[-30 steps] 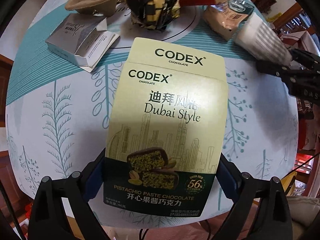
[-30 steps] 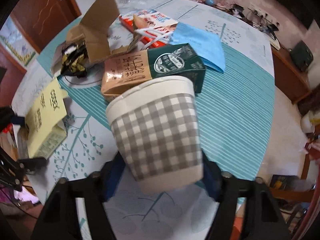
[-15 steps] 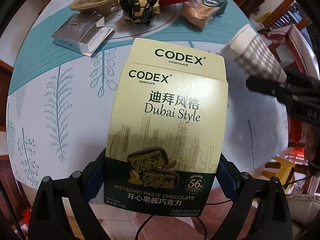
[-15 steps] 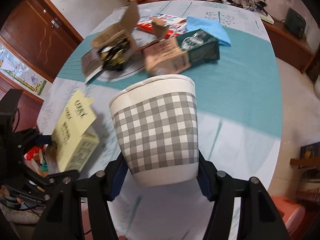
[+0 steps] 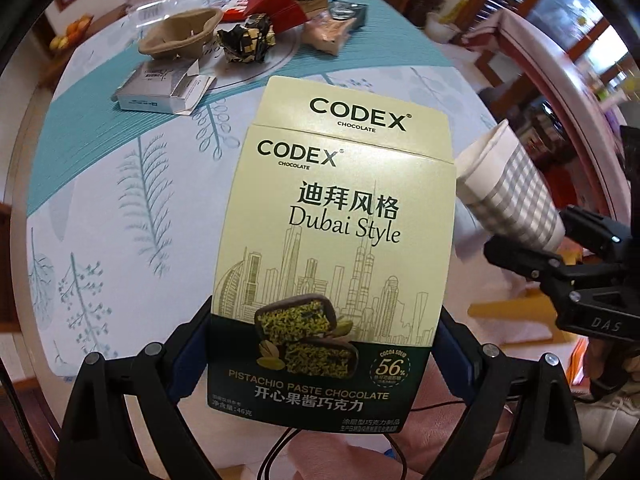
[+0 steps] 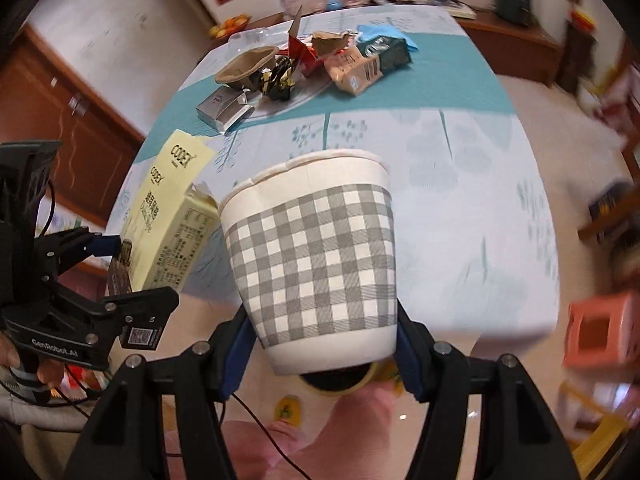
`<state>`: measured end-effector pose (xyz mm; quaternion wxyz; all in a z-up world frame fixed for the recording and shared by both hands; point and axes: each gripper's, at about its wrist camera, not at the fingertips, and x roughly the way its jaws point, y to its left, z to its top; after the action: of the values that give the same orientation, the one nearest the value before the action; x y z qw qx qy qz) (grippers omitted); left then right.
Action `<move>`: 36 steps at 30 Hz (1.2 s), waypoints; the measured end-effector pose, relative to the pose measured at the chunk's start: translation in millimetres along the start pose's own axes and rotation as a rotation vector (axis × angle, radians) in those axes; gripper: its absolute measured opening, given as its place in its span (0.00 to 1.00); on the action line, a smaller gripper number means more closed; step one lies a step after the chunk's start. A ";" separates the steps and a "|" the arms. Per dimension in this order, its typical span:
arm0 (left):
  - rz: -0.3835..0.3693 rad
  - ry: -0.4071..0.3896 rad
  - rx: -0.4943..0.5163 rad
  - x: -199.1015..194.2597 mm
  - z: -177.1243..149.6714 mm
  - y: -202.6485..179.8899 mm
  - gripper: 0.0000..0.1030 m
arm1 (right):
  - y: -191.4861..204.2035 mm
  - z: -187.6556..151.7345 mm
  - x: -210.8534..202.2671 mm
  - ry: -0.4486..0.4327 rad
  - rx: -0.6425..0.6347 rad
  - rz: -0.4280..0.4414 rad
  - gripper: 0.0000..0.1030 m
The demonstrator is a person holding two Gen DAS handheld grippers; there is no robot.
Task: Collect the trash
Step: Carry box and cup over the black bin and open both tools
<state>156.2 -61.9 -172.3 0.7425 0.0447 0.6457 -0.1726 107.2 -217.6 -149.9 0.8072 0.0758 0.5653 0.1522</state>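
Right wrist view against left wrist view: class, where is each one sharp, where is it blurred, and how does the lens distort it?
Right wrist view: the checked paper cup between the pads is sharp; the room's right edge and the orange stool smear. Left wrist view: the chocolate box print is crisp, only the upper right background blurs. Both: fisheye bends the table edge into a curve, with dark corners.

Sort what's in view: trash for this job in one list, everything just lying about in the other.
Trash for the job:
chocolate box, in the left gripper
checked paper cup, in the right gripper
pulp tray
black-and-gold wrapper
grey carton

Lying about:
fruit bowl
orange stool
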 end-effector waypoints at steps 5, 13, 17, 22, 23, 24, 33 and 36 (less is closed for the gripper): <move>-0.032 -0.003 0.084 -8.4 -32.3 5.4 0.92 | 22.8 -57.7 -6.3 -0.021 0.105 -0.029 0.60; -0.068 0.049 0.206 -14.1 -96.7 18.1 0.92 | 27.0 -141.9 10.2 0.050 0.293 -0.024 0.60; -0.084 0.111 0.238 12.5 -119.5 7.9 0.92 | 16.9 -165.8 25.9 0.088 0.369 -0.036 0.60; -0.119 0.204 0.236 67.0 -142.3 -1.4 0.92 | -5.6 -196.7 57.2 0.146 0.458 -0.056 0.60; -0.117 0.219 0.235 80.7 -145.1 -1.1 0.92 | -9.7 -204.7 65.1 0.160 0.465 -0.061 0.60; -0.115 0.227 0.235 93.8 -146.4 -1.2 0.92 | -14.2 -208.5 76.4 0.173 0.467 -0.066 0.60; -0.074 0.297 0.236 239.7 -149.9 16.7 0.92 | -58.5 -236.4 192.1 0.259 0.466 -0.088 0.60; -0.063 0.286 0.213 278.0 -143.2 29.1 0.93 | -73.1 -240.4 228.7 0.275 0.460 -0.088 0.60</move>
<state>59.8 -48.4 -470.9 0.6284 0.1271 0.7238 -0.2551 -34.1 -222.7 -458.8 0.6901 0.2110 0.6922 -0.0069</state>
